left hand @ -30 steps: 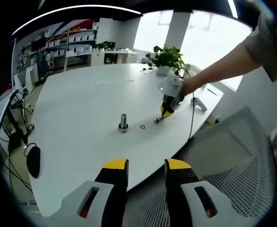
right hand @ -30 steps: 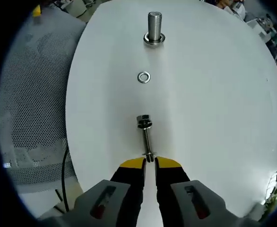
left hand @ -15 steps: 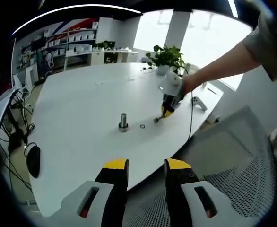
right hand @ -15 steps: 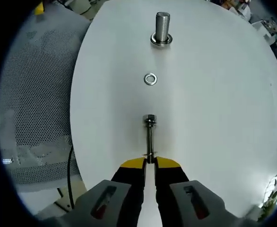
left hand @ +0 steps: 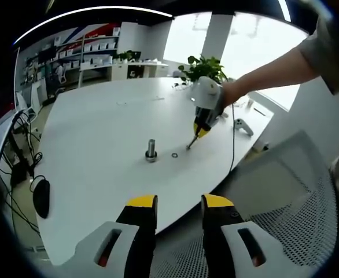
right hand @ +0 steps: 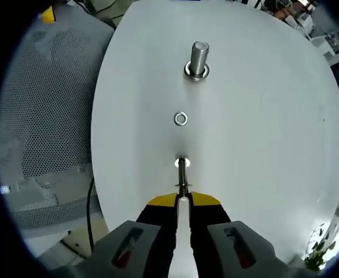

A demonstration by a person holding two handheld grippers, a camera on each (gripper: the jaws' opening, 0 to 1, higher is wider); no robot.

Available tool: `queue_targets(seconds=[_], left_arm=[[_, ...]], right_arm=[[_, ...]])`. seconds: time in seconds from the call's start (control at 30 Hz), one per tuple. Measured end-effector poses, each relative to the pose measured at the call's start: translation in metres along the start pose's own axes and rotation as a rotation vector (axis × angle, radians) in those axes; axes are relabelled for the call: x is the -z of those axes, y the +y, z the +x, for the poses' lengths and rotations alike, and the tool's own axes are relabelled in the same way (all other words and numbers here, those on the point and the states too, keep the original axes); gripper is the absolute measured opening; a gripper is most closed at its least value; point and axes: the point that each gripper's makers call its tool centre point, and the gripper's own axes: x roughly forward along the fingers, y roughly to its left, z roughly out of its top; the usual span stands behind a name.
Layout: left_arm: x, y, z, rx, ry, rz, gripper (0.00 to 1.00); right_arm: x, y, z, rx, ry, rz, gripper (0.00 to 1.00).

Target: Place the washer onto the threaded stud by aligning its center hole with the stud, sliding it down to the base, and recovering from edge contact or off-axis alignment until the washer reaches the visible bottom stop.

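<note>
An upright threaded stud [right hand: 197, 58] stands on the white table [right hand: 262, 145], with a flat ring around its foot. A small loose washer [right hand: 181, 119] lies flat between the stud and my right gripper [right hand: 183, 200]. That gripper is shut on a thin metal pin [right hand: 181, 174], whose far end points down at the table just short of the washer. In the left gripper view the stud [left hand: 151, 149], washer [left hand: 174, 155], pin [left hand: 191, 142] and right gripper [left hand: 199, 132] sit mid-table. My left gripper [left hand: 179, 202] stands open and holds nothing, off the table's near edge.
A grey mesh chair [left hand: 285, 191] stands below the left gripper, and its mesh [right hand: 48, 116] lies beside the table edge. A black mouse [left hand: 41, 197] and cables sit at the left. A potted plant [left hand: 203, 68] and a small white device [left hand: 243, 126] are at the far side.
My right gripper has risen and tipped the pin more steeply, so its far end now points down close to the washer. The left gripper has not moved.
</note>
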Motion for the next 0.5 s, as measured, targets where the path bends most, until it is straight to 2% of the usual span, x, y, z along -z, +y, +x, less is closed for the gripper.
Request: queue_targets(seconds=[0.1, 0.13, 0.33, 0.5], left_arm=[[-0.0005, 0.0005, -0.0002, -0.002, -0.002, 0.000, 0.28], [-0.0004, 0.0006, -0.0002, -0.003, -0.002, 0.001, 0.28], [-0.0011, 0.0016, -0.0005, -0.007, -0.006, 0.000, 0.28], [-0.0017, 0.0020, -0.0006, -0.009, -0.010, -0.002, 0.29]], right_arm=[[-0.0020, -0.0007, -0.0034, 0.001, 0.018, -0.002, 0.06], [-0.0037, -0.0010, -0.0039, 0.000, 0.018, -0.004, 0.02], [-0.0075, -0.0044, -0.0009, -0.005, 0.036, -0.009, 0.03], [-0.0079, -0.0006, 0.0025, -0.016, 0.026, 0.032, 0.03]])
